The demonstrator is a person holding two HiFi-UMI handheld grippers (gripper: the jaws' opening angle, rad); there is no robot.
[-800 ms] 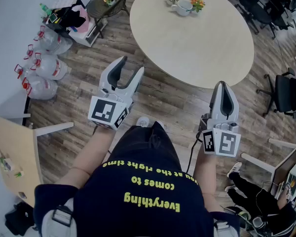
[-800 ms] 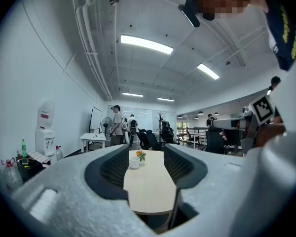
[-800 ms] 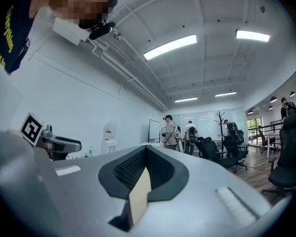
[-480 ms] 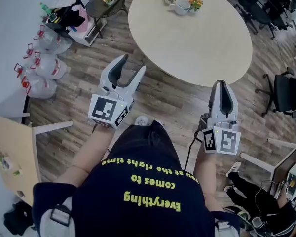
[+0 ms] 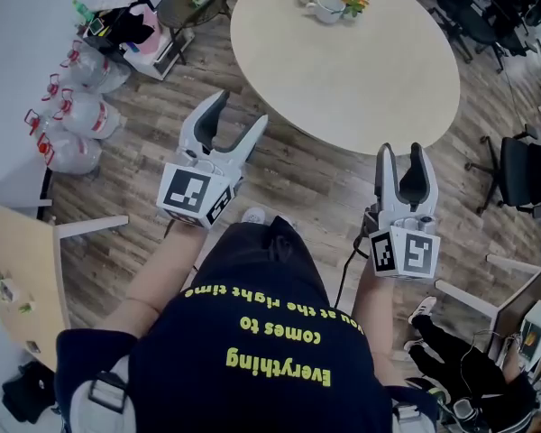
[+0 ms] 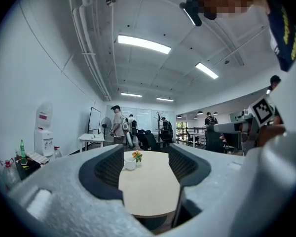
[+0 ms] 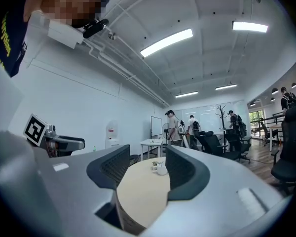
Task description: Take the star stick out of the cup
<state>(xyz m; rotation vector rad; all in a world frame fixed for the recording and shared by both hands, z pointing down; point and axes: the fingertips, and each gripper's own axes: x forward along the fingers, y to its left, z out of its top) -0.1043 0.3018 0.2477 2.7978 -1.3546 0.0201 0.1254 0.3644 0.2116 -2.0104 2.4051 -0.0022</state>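
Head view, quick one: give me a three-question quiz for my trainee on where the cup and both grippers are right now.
1. True or false: the left gripper is shut on the cup.
2. Where on the round table does the cup stand? A) at the near edge B) at the far side, beside the orange flowers C) dead centre
3. Fill in: the right gripper is held above the wooden floor, short of the table, with its jaws ____.

Key: 1 false; its jaws are apart and empty, well short of the cup. 2 B. 3 open.
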